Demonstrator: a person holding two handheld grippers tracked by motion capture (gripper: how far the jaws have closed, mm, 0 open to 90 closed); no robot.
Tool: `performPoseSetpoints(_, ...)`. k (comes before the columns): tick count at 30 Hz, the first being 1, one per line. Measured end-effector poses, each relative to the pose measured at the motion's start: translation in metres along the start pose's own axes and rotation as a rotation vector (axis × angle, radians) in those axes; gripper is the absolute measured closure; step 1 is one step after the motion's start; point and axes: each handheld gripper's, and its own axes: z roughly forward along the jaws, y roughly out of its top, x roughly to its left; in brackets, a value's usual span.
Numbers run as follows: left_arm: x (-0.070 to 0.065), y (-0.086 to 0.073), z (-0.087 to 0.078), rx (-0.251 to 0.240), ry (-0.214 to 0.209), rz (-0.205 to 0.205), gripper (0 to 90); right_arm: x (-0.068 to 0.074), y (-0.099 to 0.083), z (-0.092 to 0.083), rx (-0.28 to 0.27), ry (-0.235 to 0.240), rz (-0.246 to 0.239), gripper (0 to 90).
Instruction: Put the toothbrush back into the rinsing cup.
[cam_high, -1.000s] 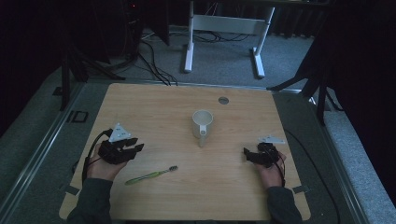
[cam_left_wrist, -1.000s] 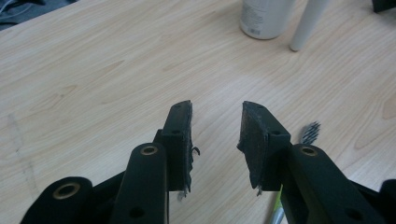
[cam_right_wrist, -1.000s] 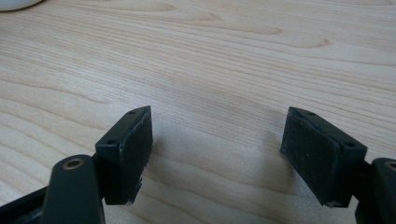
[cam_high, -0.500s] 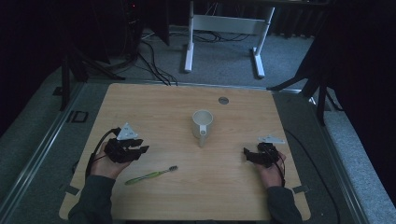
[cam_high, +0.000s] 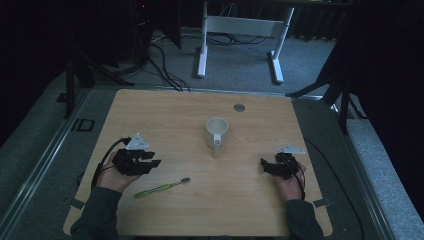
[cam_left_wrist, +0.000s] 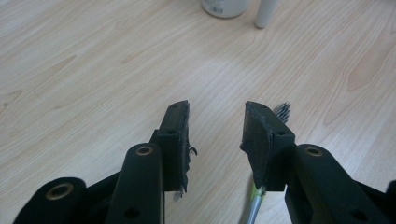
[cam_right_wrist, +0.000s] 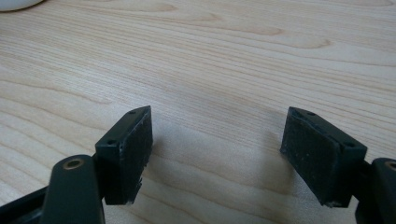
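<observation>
High view: two grippers, mug, toothbrush

Tabletop (cam_high: 165, 115), light wood. Left gripper (cam_high: 153, 163) near the left edge, jaws apart, empty. Right gripper (cam_high: 264, 167) near the right edge, jaws spread wide, empty. White mug (cam_high: 217, 132) upright at centre, handle toward the person. Green toothbrush (cam_high: 161, 188) flat just beside left gripper, bristles (cam_left_wrist: 282, 112) past one jaw.

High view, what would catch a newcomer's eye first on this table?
The white mug standing alone mid-table, handle toward the person. Then the green toothbrush lying near the front edge, just right of the left gripper, whose jaws are open. The right gripper, also open, rests at the table's right side.
</observation>
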Motion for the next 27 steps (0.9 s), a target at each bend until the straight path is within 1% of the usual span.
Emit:
performPoseSetpoints(3,-0.0002,0.0006,0.001,0.004,-0.003,0.0,61.5,0.0,0.0,0.0,0.0,0.0,0.0,24.5)
performPoseSetpoints(8,-0.002,0.0014,0.0029,0.028,-0.007,0.018,61.7,0.0,0.0,0.0,0.0,0.001,0.0,24.5)
performPoseSetpoints(27,-0.0077,0.0022,0.0102,0.073,-0.04,0.054,62.2,0.0,0.0,0.0,0.001,0.0,-0.001,24.5)
